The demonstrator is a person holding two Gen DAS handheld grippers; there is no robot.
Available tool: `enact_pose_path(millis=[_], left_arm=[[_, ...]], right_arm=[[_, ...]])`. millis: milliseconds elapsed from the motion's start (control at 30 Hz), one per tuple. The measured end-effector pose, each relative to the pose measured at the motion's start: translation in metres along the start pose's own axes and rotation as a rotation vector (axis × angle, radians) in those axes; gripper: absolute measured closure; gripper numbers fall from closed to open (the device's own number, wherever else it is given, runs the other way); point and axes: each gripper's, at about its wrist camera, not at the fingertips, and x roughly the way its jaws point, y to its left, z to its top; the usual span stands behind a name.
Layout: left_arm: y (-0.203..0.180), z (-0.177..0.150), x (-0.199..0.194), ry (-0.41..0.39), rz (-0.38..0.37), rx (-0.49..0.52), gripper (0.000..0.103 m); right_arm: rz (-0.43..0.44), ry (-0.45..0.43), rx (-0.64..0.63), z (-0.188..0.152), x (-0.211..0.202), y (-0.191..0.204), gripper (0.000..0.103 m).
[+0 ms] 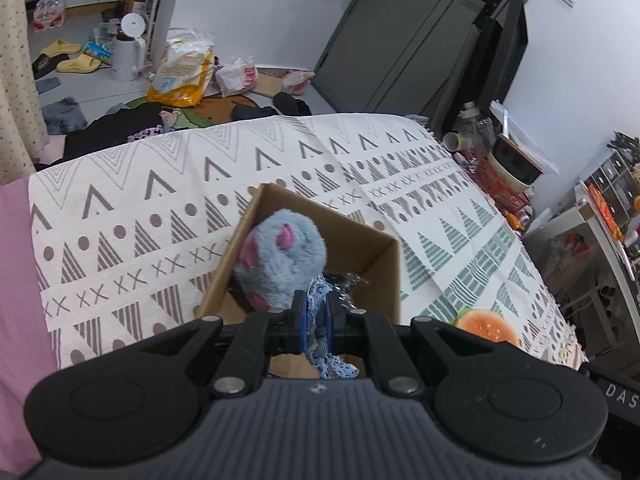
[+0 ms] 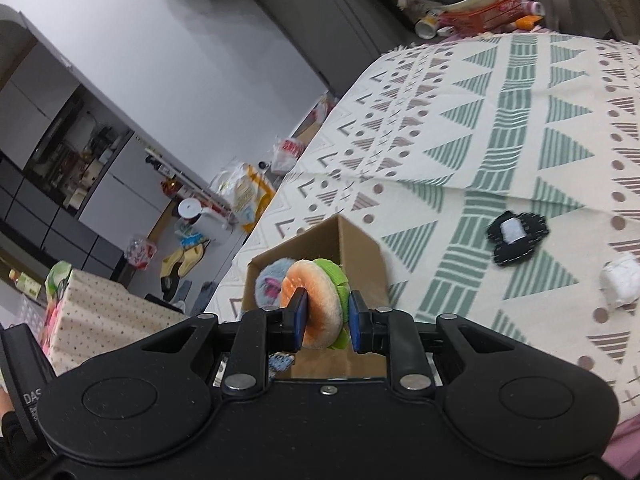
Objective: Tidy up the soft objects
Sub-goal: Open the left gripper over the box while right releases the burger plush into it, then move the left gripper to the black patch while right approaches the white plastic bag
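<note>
A: What's the setting?

B: A bed under a cream blanket point(image 1: 168, 200) with grey and green triangles; the floor point(image 1: 100, 92) beyond is cluttered with bags and slippers.

A: And the box?

B: The cardboard box point(image 1: 360, 240) sits open on the blanket, a blue plush mouse point(image 1: 280, 256) inside, ears toward the far wall.

A: Grippers?

B: The left gripper point(image 1: 317, 316) pinches a blue patterned cloth point(image 1: 320, 336) over the box. The right gripper point(image 2: 325, 320) clamps a plush burger point(image 2: 316, 304), standing on edge beside the box.
</note>
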Motion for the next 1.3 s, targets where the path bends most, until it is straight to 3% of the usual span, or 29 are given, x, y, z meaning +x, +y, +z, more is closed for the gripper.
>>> enact_pose_path(millis=[200,267,367,567,833,1067,1300], left_arm=[[0.011,0.005,0.004,-0.003,0.062,-0.038,0.085],[0.014,0.006,0.004,-0.007,0.059,-0.045,0.070],[0.013,0.007,0.003,-0.018,0.058,-0.040,0.057],[0.006,0.005,0.006,-0.017,0.061,-0.016,0.042],[-0.012,-0.002,0.003,-0.024,0.043,0.043,0.033],[-0.044,-0.009,-0.001,-0.028,0.016,0.081,0.032],[-0.074,-0.018,0.002,-0.011,-0.005,0.126,0.032]], right_arm=[[0.018,0.038,-0.015,-0.006,0.017,0.017,0.081],[0.025,0.053,-0.015,-0.007,0.023,0.020,0.076],[0.025,0.070,-0.008,-0.008,0.028,0.020,0.076],[0.023,0.087,0.001,-0.009,0.026,0.015,0.072],[-0.019,0.055,-0.002,-0.001,-0.003,-0.008,0.056],[-0.081,0.026,0.012,0.008,-0.034,-0.052,0.049],[-0.134,-0.006,0.055,0.016,-0.056,-0.091,0.035]])
